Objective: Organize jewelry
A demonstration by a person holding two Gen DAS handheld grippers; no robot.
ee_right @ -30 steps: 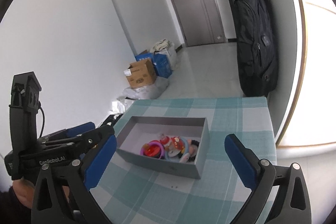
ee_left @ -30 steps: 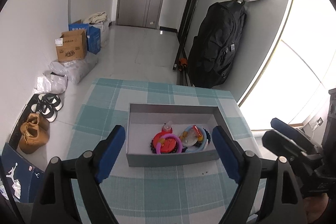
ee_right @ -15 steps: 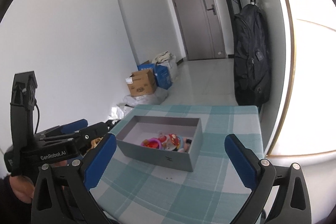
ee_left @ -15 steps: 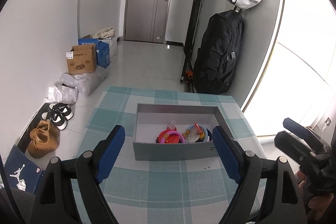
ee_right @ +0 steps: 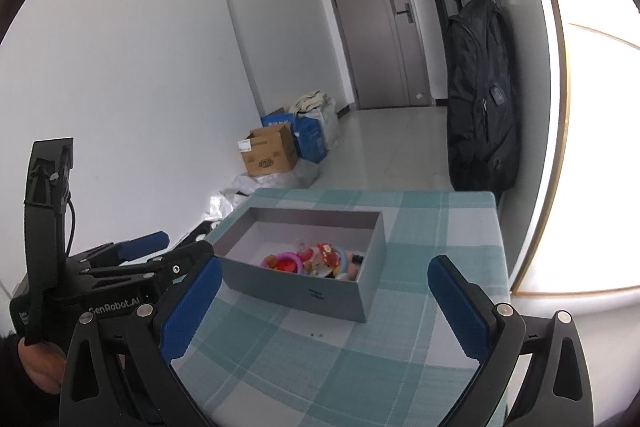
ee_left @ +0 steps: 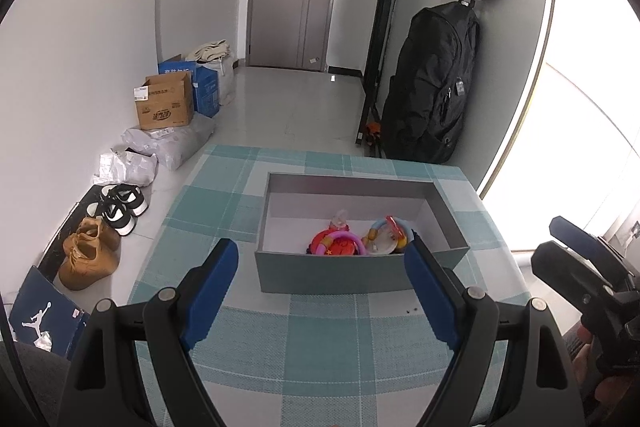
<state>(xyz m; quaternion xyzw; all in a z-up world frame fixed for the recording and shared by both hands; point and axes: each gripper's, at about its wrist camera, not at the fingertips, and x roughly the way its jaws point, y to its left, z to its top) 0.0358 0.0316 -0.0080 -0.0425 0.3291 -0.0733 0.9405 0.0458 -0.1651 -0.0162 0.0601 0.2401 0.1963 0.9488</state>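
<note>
Showing both grippers drawn back from the grey box (ee_left: 360,273) compared with a second ago, this legend marks a withdrawal. Left gripper (ee_left: 322,281) and right gripper (ee_right: 324,301) hover with jaws apart, empty. Jewelry (ee_left: 358,241) lies heaped at the box's 6 o'clock end, on the checked table (ee_left: 320,347). Nothing remains outside; sorting appears complete.

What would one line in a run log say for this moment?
left gripper: open, empty, above table | right gripper: open, empty | grey box: on checked tablecloth | colourful trinkets: inside box, near front wall
</note>
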